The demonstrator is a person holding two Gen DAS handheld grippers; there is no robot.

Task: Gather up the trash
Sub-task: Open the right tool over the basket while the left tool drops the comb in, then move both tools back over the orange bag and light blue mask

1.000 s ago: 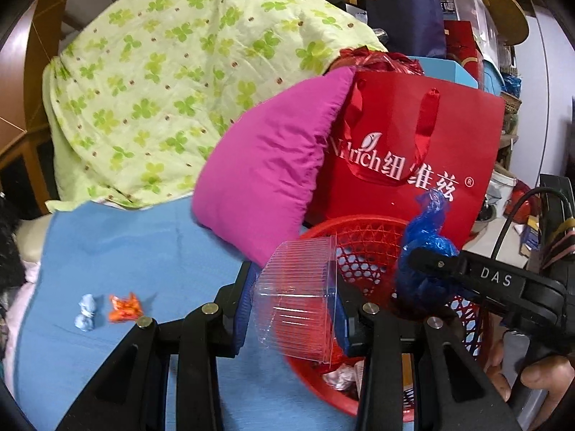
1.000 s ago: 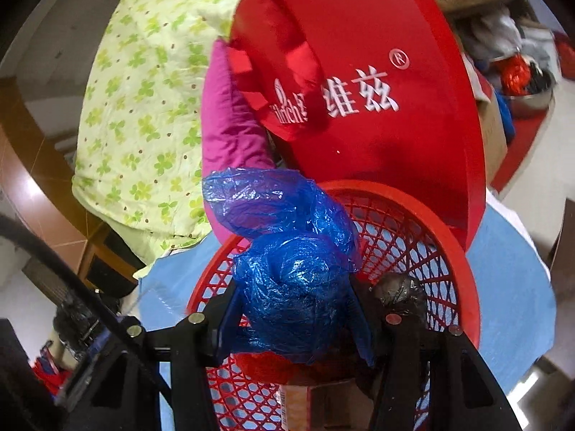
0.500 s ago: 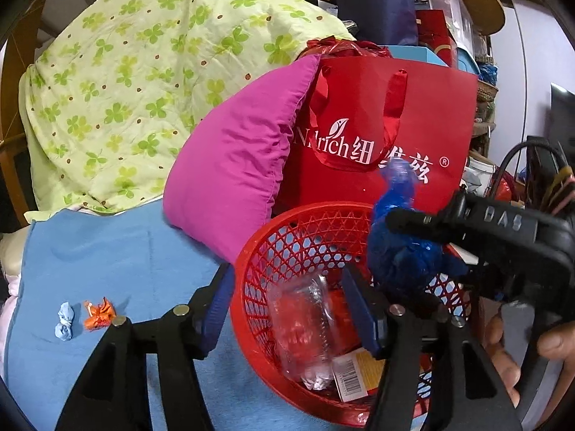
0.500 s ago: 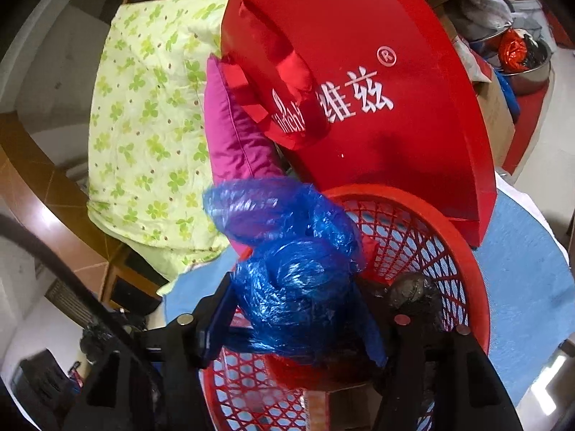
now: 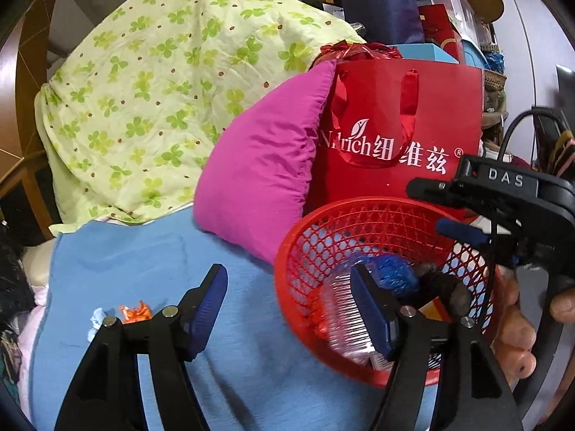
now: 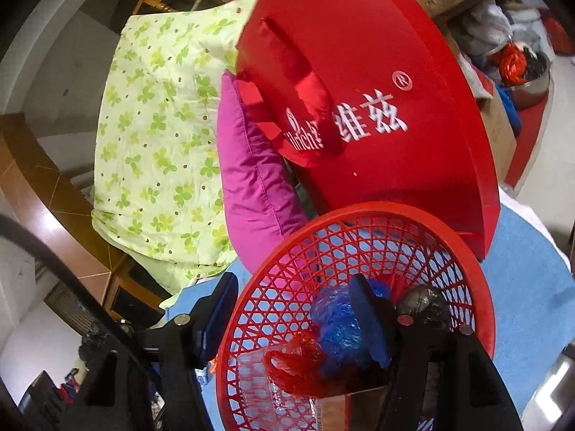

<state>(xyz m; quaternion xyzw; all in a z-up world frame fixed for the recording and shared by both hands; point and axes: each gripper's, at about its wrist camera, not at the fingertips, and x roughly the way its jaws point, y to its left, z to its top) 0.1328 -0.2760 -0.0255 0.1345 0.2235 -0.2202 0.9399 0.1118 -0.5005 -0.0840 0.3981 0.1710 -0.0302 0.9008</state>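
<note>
Left wrist: left gripper [image 5: 291, 305] jaws opening, nothing held; right gripper [image 6: 294, 319] released; blue bag [image 6: 337, 330] in red basket [image 6: 478, 287].

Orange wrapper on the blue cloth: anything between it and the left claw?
Nothing visible. The crumpled orange wrapper lies on the blue cloth just left of the opening left claw, with only bare cloth between.

The basket [image 5: 287, 258] was red mesh, the pillow [image 5: 258, 165] magenta, the quilt [image 5: 154, 89] pale green with clover print, the bag [image 6: 337, 327] blue.
</note>
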